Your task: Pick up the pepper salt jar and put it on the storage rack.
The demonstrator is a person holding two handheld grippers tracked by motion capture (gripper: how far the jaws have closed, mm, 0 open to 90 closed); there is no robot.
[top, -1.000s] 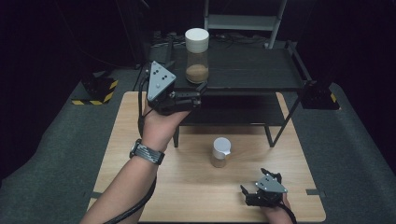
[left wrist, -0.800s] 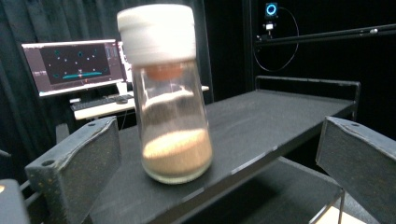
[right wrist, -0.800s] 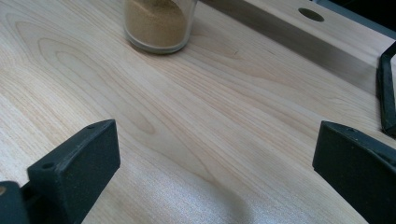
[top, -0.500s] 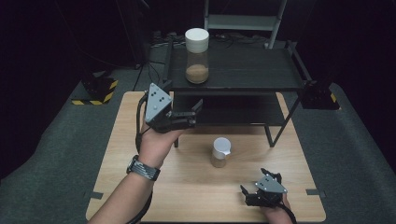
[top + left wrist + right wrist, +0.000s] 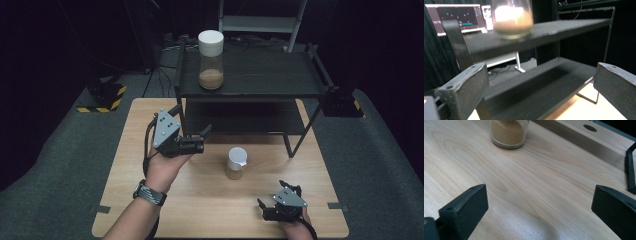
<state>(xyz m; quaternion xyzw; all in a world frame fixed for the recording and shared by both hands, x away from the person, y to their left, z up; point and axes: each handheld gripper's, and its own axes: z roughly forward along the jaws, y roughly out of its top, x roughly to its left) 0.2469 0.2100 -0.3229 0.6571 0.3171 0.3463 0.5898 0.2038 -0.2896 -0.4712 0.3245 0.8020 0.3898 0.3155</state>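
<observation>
Presently: left gripper (image 5: pixel 202 140), jaws wide, empty, held above the wooden table (image 5: pixel 125 165) before the black shelf (image 5: pixel 250 80). Tall jar (image 5: pixel 210 59), white lid, brown powder apparently, upright on the shelf top. Right gripper (image 5: pixel 265 210), jaws wide, low near the small jar (image 5: pixel 235 163).

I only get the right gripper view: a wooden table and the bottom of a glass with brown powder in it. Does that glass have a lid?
Observer: Yes, a white lid caps that small jar.
Operator: Is it the only jar?
Observer: No, a taller jar, also white-capped, stands on the top level of a black shelf.
Operator: Where's the other hand-held gripper?
Observer: The left hand-held gripper is open and holds nothing, facing that shelf.
</observation>
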